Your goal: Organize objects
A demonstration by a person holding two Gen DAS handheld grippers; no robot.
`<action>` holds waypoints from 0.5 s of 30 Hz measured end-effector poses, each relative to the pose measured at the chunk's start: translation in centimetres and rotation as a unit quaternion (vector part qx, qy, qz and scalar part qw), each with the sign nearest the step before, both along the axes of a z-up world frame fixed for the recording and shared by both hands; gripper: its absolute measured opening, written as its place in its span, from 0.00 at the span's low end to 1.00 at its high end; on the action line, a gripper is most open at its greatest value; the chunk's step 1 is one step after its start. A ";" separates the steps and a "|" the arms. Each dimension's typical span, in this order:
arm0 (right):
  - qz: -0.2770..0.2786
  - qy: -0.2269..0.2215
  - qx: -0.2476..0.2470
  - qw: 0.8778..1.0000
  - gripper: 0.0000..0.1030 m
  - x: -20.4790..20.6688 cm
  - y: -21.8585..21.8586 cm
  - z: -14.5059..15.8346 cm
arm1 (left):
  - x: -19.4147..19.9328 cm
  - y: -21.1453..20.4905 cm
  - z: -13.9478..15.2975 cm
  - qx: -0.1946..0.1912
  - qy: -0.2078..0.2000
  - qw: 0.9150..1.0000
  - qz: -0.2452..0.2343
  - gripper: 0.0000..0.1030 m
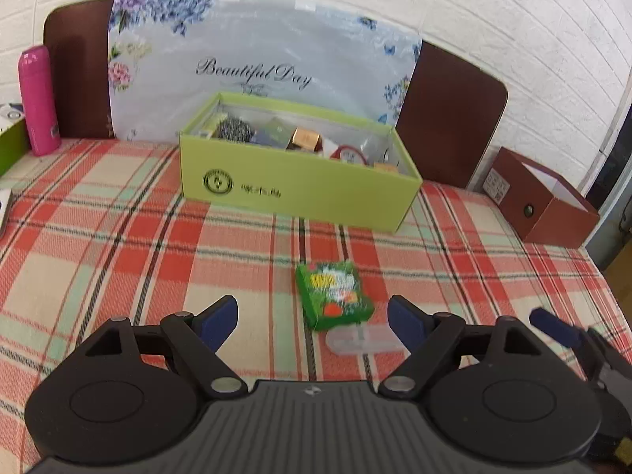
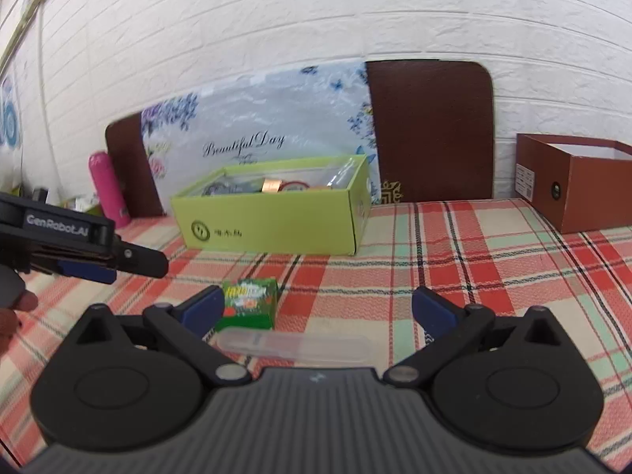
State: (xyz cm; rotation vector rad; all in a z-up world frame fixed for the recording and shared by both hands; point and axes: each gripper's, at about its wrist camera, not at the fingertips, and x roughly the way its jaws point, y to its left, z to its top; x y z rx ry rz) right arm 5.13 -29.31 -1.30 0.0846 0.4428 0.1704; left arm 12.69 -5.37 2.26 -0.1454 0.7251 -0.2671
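A checked cloth (image 1: 118, 237) in red, cream and pale green with thin dark lines covers the surface. On it lies a small green packet (image 1: 333, 294), flat and roughly square, its upper face printed with yellow, white and red-orange markings too blurred to read; seen from the right wrist, the same packet (image 2: 249, 302) shows a thin side wall and a yellow band of lettering. Touching or just beside its near edge lies a clear plastic case (image 1: 363, 339), long, narrow and round-ended, with its length running across the packet's near edge.

The left gripper (image 1: 312, 316) hangs above the cloth with its blue-padded jaws spread wide and nothing between them; the packet and the clear case lie on the cloth in the gap as seen from its camera. The right gripper (image 2: 318, 310) is likewise spread wide and empty, its left blue pad overlapping the packet's edge in view; whether they touch cannot be told.

Behind the packet, well apart, stands an open lime-green box (image 1: 300, 185) holding mixed small items, among them a metal scourer (image 1: 233, 128). A brown open box (image 1: 549, 205) stands at the right, a pink flask (image 1: 37, 98) at the left. A floral board (image 1: 260, 71) reading "Beautiful Day" leans against the white brick wall (image 1: 513, 12).
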 end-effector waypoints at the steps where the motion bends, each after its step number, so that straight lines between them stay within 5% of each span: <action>1: 0.017 0.005 -0.015 1.000 1.00 0.4 0.2 -0.4 | -0.1 0.1 -0.3 0.000 0.004 1.000 -0.001 0.84; 6: 0.092 0.043 -0.088 0.991 1.00 3.8 0.8 -3.1 | -0.3 0.6 -1.2 0.004 0.013 1.000 -0.001 0.84; 13: 0.171 0.077 -0.103 0.977 0.99 8.4 1.1 -5.4 | -0.3 1.2 -1.5 0.009 0.016 1.000 -0.002 0.84; 15: 0.177 0.095 -0.104 0.974 0.85 8.2 1.3 -5.7 | 0.0 1.1 -1.6 0.012 0.019 1.000 -0.001 0.84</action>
